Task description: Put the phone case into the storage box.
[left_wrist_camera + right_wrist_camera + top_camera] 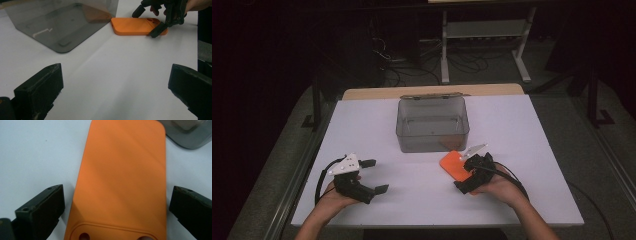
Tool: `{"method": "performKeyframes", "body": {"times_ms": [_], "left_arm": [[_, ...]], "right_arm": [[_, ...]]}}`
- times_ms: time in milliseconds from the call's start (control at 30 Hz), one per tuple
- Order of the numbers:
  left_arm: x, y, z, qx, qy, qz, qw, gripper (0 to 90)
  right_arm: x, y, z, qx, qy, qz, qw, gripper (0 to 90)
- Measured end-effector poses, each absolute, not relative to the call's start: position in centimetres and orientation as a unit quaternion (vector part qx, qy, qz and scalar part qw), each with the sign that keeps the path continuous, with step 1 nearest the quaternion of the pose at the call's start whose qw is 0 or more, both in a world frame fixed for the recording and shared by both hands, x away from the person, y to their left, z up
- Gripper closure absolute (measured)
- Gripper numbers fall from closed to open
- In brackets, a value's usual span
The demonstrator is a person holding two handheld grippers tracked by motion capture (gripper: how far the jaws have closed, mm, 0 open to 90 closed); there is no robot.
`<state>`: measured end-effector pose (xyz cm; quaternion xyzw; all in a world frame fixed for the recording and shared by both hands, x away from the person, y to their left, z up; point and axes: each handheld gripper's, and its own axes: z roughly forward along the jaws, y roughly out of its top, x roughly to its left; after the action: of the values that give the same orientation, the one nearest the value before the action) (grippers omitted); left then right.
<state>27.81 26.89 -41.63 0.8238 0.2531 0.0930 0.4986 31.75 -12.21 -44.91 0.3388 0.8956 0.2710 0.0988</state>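
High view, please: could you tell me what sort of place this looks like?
Probably a lab recording station: a white-topped table, loose cables on the floor, and a metal-framed bench behind.

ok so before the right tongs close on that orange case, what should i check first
1. Right tongs open wide enough: ok, one jaw stands on each side of the orange case with a gap on both sides.
2. Case centred between the jaws: ok, roughly, in the right gripper view.
3. Case lying flat on the white table: ok.
4. Case clear of the grey box: ok in the left gripper view, where table shows between them.
5. Left tongs out of the way: ok, open and off to the left, holding nothing.
6. Box ready to receive: cannot tell for sure; its top looks open in the high view.
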Motion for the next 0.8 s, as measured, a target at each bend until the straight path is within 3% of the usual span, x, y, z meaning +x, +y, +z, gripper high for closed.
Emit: {"method": "performKeyframes", "body": {"times_ms": [800], "left_arm": [[27.77, 26.84, -41.63, 0.824, 0.253, 0.093, 0.498, 0.0]], "right_arm": [[31.59, -12.55, -44.57, 0.348, 0.891, 0.274, 0.096, 11.4]]}}
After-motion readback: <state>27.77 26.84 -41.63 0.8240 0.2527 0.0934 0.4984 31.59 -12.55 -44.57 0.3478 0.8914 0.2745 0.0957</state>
